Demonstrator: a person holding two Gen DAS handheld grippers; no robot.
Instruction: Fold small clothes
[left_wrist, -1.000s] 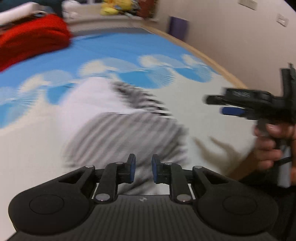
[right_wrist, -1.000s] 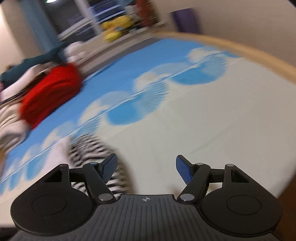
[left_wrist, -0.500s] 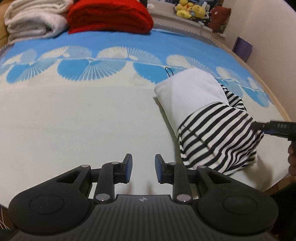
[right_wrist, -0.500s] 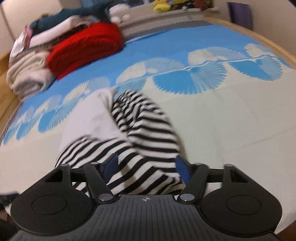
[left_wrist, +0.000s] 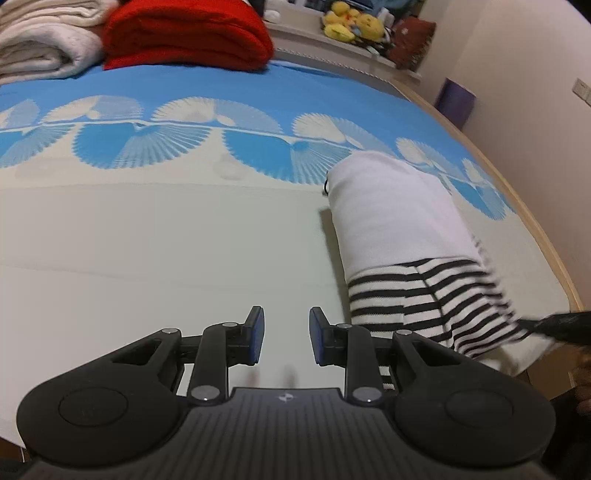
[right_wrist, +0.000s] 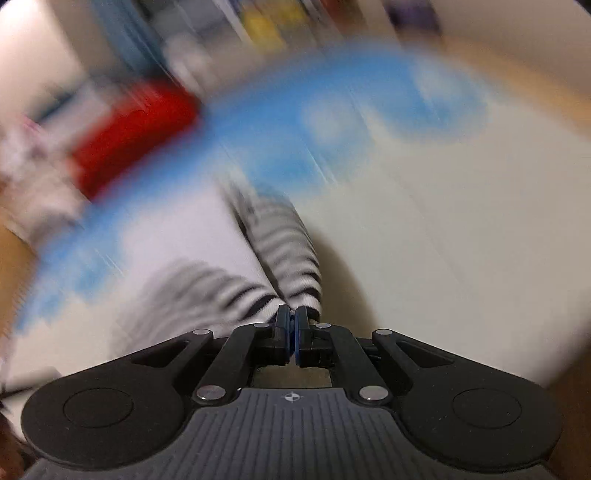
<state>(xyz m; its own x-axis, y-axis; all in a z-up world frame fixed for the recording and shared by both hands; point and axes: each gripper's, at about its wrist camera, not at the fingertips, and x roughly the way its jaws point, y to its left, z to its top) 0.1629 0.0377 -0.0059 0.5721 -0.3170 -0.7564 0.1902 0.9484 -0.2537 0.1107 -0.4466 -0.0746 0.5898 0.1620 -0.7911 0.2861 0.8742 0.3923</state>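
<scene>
Two grippers are seen over a bed (left_wrist: 147, 251) spread with a blue-and-cream fan-patterned cover. The striped garment (left_wrist: 417, 258), white at its upper part and black-and-white striped below, is laid at the right of the left wrist view, near the bed's wooden edge. Compared with half a second ago, it is shown larger and lower in that frame, and the left gripper (left_wrist: 284, 339) is placed just left of its striped hem instead of well to its left. That gripper is held slightly open with nothing between its blue pads, bare cover being seen in the gap.

The right gripper (right_wrist: 291, 334) has just been closing: its pads, wide apart over the stripes half a second ago, are now pressed together on the striped hem (right_wrist: 295, 291), which is pulled taut away from them. Its own view, sharp before, is now heavily smeared.

Only the left wrist view gives detail: a folded red blanket (left_wrist: 188, 33) and cream towels (left_wrist: 44, 40) at upper left, yellow plush toys (left_wrist: 351, 24) along the top, and the right gripper's dark tip at the hem at the right edge. Only the right wrist view shows the closed pads and the pinched cloth.
</scene>
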